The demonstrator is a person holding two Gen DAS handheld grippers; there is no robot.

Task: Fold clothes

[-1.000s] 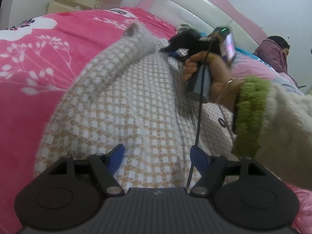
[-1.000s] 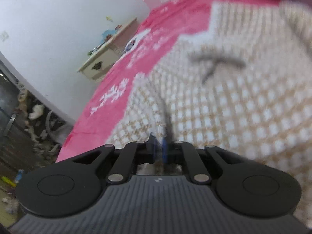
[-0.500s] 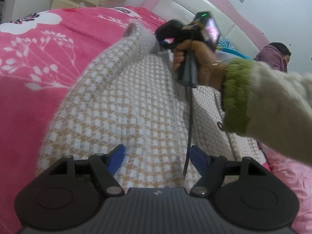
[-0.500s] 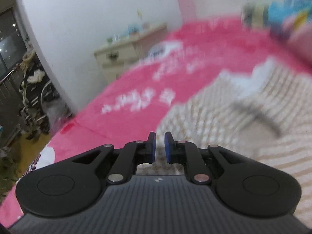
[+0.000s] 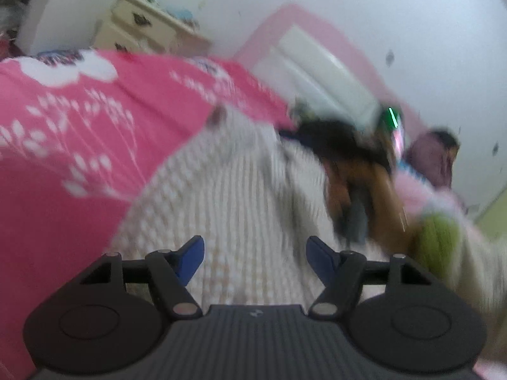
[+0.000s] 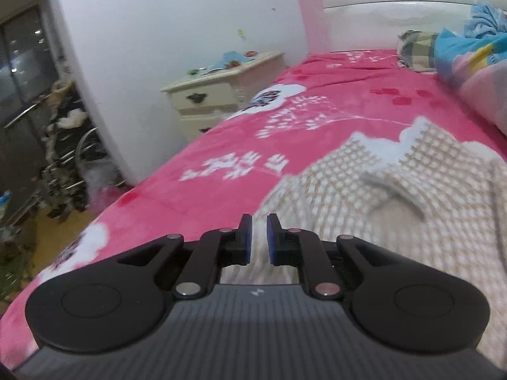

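Left wrist view showed the left hand-held gripper [image 5: 255, 258] spread, its jaws closing on nothing, above the checked sweater [image 5: 228, 190] lying on the pink bed [image 5: 73, 133]. Ahead and to the right, a hand [image 5: 364, 190] held the right hand-held gripper [image 6: 259, 237], nearly pressed together and empty, with the sweater just beyond it.

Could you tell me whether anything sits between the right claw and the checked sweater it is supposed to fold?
Nothing visible does. In the right wrist view the right claw hangs just above the checked sweater, which lies spread on the pink bedspread. The narrow gap between its pads is empty, and no other item crosses the space ahead of them.
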